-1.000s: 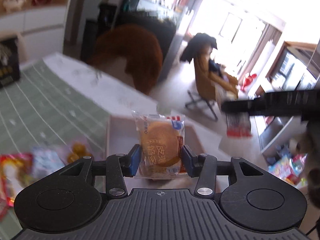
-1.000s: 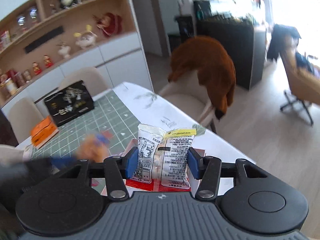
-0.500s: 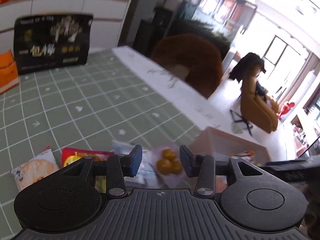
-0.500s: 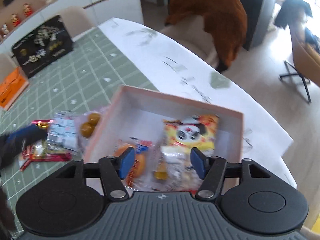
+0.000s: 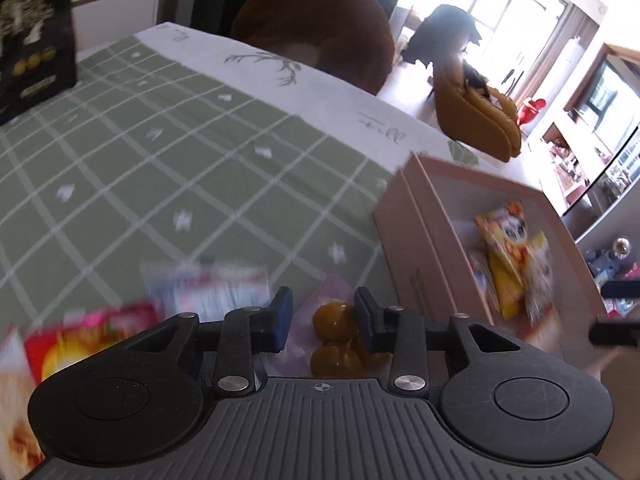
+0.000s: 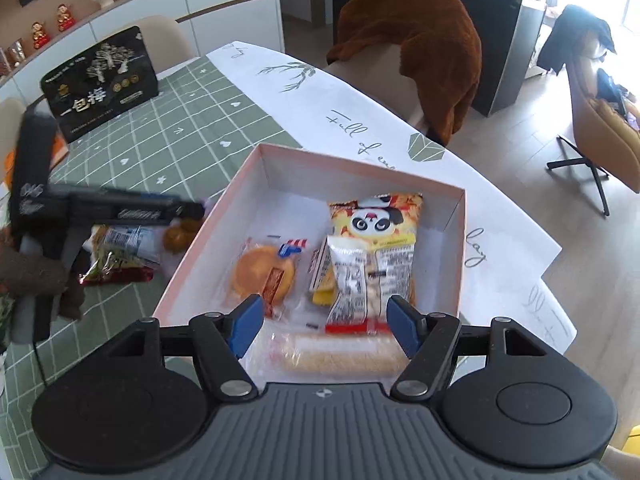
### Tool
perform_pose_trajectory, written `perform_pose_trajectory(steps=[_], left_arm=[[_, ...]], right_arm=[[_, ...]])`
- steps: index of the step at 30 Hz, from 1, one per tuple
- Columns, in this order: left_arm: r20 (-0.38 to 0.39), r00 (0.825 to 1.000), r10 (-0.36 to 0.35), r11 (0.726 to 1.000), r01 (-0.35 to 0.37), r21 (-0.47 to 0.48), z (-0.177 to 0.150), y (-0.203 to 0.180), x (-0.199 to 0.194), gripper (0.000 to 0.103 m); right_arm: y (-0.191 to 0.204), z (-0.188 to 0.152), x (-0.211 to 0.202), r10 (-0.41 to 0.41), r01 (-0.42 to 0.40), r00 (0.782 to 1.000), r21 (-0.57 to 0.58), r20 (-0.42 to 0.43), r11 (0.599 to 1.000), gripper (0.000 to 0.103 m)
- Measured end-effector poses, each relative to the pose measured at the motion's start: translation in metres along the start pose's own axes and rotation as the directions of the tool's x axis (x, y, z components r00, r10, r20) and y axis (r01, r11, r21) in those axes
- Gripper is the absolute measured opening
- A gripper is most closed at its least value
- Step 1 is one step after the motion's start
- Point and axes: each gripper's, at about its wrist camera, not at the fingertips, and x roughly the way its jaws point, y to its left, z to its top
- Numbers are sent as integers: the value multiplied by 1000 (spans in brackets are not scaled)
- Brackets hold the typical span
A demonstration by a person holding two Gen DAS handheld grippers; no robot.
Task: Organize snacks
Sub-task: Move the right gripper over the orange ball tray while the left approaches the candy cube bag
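A pink box [image 6: 192,256] stands on the table and holds a round cake packet [image 6: 264,276], a panda snack bag [image 6: 376,216], a clear white packet [image 6: 356,280] and a long wafer packet [image 6: 336,354]. My right gripper [image 6: 324,324] is open and empty above the box's near side. My left gripper [image 5: 322,318] is open, its jaws on either side of a clear packet of brown round sweets [image 5: 332,336] lying left of the box [image 5: 416,240]. The left gripper also shows in the right wrist view [image 6: 192,210].
More snack packets [image 5: 208,292] lie on the green checked tablecloth [image 5: 160,160] left of the sweets, also in the right wrist view [image 6: 120,256]. A black gift box [image 6: 100,80] stands at the far end. A chair with a brown throw [image 6: 420,48] is beyond the table edge.
Both grippers let go of their packets into the box. The left gripper then swung left and came down around the brown sweets. The right gripper opened wider over the box.
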Motion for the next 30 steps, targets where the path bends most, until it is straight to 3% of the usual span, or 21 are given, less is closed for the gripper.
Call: perform_pose_trajectory(steps=[7,11,13,15,20,24,28,30], left_arm=[[31,999,-35,984,40,-176,-83,6,-55,34],[43,999,-12,969,22,-245,-102,17,-77,34],[63,998,29,962,-10,-274,-103,25,-88,34],[95,994,47,948,-14,-317,-101,33,-98,34],[188,976,110,930,-34,-367,-78,45,-109,34],[217,968,130,956,-64,-286,-42,35,-95,34],[207,952,226,955,-174,-242,-2,32,-62,34],[165,953,255,957,-223,-188,10,30,-39,34]], right_arm=[[52,1,-14,131,-127,991,-119,34,985,68],[97,-6,-11,225,-222,974,-193,-8,956,68],[117,-15,-6,243,-243,970,-224,-26,944,62],[133,-25,2,263,-265,964,-235,-44,935,57],[159,-44,31,293,-308,951,-216,-99,927,56],[171,-64,48,209,-223,975,-266,-79,938,55],[167,-79,37,215,-230,973,-278,-84,933,51],[159,-86,32,234,-252,967,-259,-98,932,51]])
